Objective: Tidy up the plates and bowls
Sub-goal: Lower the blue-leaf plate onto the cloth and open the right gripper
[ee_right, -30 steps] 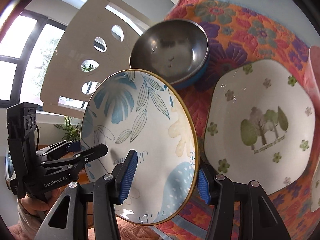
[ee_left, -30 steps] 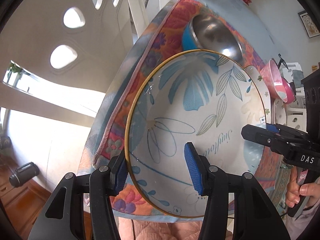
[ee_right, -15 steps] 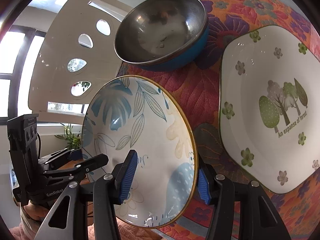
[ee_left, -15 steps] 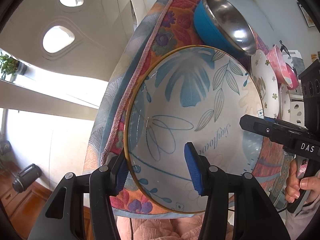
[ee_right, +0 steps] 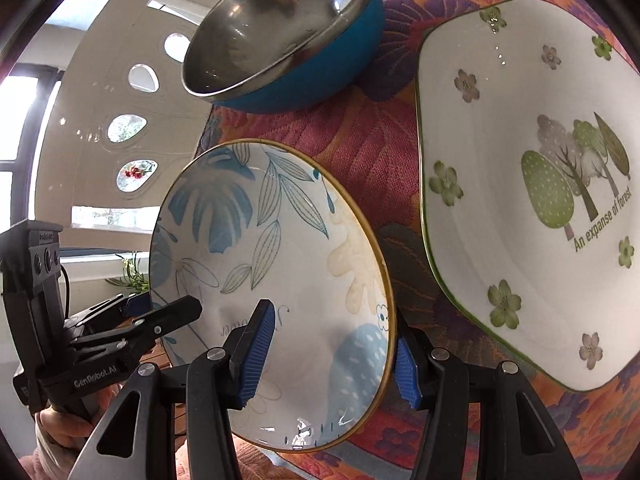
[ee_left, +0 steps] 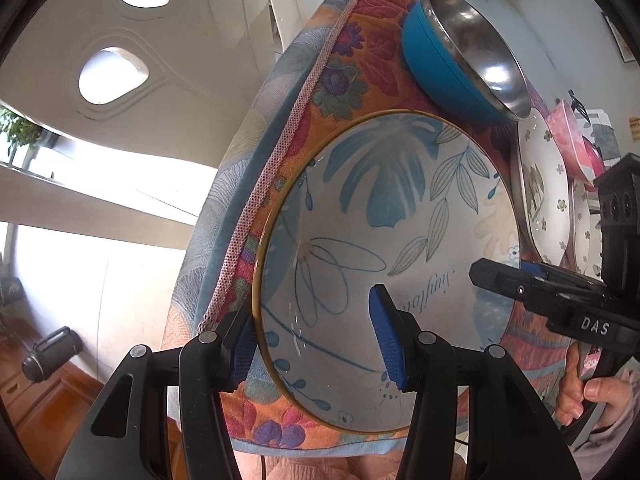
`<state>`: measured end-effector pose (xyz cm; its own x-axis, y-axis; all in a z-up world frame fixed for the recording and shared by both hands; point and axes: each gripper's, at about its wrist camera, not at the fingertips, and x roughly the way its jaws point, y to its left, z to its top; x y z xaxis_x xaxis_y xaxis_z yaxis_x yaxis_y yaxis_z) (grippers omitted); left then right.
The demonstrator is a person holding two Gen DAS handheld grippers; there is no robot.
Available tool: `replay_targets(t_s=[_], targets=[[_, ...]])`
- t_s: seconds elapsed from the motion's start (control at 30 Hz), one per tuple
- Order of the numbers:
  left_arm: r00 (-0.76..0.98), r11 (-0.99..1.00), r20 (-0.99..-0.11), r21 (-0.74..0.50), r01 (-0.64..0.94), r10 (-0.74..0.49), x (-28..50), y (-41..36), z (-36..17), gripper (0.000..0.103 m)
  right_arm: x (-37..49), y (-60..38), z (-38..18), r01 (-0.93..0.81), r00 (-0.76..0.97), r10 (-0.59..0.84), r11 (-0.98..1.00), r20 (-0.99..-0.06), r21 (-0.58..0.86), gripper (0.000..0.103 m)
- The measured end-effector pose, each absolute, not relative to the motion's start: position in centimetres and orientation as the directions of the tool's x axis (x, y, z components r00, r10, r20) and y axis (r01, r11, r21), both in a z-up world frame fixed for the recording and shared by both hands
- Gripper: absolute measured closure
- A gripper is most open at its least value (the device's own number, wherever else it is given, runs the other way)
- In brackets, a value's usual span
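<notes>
Crowded cloth, open air past its piped edge

The round leaf-patterned plate with a gold rim [ee_right: 276,280], pinched on opposite rims by both grippers, fills the near edge of the floral quilted tablecloth [ee_right: 352,148]. Just beyond it the blue bowl with a steel lining [ee_right: 288,28] blocks the far side, and the white squarish plate printed with trees [ee_right: 520,184] stands just beside to the right, leaving only narrow strips of cloth between them. Left of the cloth's piped edge [ee_left: 276,152], space lies open toward the white chair back with oval holes [ee_left: 180,60].
</notes>
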<state>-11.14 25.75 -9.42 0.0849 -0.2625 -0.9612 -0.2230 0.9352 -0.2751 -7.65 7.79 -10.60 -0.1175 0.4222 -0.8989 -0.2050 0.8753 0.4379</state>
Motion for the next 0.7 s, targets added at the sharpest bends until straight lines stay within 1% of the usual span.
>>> replay_targets(t_s=[0.1,0.17,0.2,0.27,0.33,0.37,0.4,0.43,0.47,0.5,0.53,0.57,0.6,0.63,0.7], targets=[[0.113,0.939,-0.968,-0.247,-0.238,-0.226,-11.2,25.9,-9.0,0.052,-8.1,7.4,-9.7,-0.273,-0.081,0.401,0.872,-0.913,0.407,0.049],[0.124,0.937,-0.971,-0.229,-0.263,-0.202,-11.2,26.0,-8.6,0.052,-9.1,6.9,-8.6,-0.351,-0.037,0.39,0.857,-0.92,0.377,0.049],[0.131,0.934,-0.972,-0.224,-0.276,-0.194,-11.3,26.2,-8.3,0.052,-9.7,6.5,-8.1,-0.395,-0.015,0.394,0.842,-0.919,0.367,0.049],[0.143,0.929,-0.974,-0.212,-0.302,-0.176,-11.4,26.5,-7.8,0.051,-11.6,5.8,-7.4,-0.512,0.033,0.389,0.798,-0.921,0.318,0.044],[0.153,0.92,-0.976,-0.201,-0.336,-0.157,-11.8,27.1,-7.3,0.051,-13.9,5.2,-7.5,-0.623,0.054,0.392,0.732,-0.919,0.276,0.044],[0.157,0.912,-0.976,-0.197,-0.36,-0.149,-12.1,27.4,-7.1,0.051,-14.8,4.7,-7.7,-0.652,0.068,0.393,0.713,-0.917,0.257,0.044],[0.16,0.906,-0.976,-0.196,-0.376,-0.145,-12.4,27.6,-6.9,0.051,-15.5,4.2,-7.8,-0.673,0.091,0.403,0.699,-0.911,0.242,0.042],[0.165,0.899,-0.976,-0.196,-0.392,-0.141,-12.7,27.7,-6.6,0.051,-16.1,3.7,-7.7,-0.682,0.13,0.417,0.696,-0.899,0.225,0.038],[0.173,0.89,-0.976,-0.195,-0.412,-0.134,-13.0,27.6,-6.3,0.051,-16.6,3.0,-7.7,-0.677,0.191,0.402,0.714,-0.895,0.176,0.037],[0.181,0.88,-0.975,-0.195,-0.432,-0.127,-13.4,27.7,-5.9,0.051,-16.8,2.5,-7.6,-0.674,0.218,0.398,0.722,-0.891,0.158,0.037],[0.182,0.876,-0.975,-0.194,-0.441,-0.124,-13.7,27.7,-5.7,0.05,-17.1,1.7,-7.7,-0.671,0.233,0.41,0.724,-0.882,0.159,0.035],[0.185,0.869,-0.976,-0.19,-0.456,-0.116,-14.0,27.7,-5.4,0.049,-17.2,1.3,-8.0,-0.67,0.234,0.413,0.725,-0.88,0.162,0.028],[0.191,0.861,-0.976,-0.185,-0.475,-0.105,-14.4,27.6,-5.2,0.049,-17.4,0.8,-8.4,-0.667,0.236,0.406,0.728,-0.883,0.157,0.026],[0.193,0.854,-0.976,-0.184,-0.486,-0.101,-14.7,27.5,-5.1,0.049,-17.5,0.2,-9.1,-0.667,0.236,0.395,0.73,-0.888,0.147,0.024],[0.195,0.838,-0.977,-0.179,-0.516,-0.088,-15.1,27.1,-4.8,0.049,-17.6,-0.6,-10.4,-0.678,0.23,0.393,0.721,-0.89,0.142,0.023]])
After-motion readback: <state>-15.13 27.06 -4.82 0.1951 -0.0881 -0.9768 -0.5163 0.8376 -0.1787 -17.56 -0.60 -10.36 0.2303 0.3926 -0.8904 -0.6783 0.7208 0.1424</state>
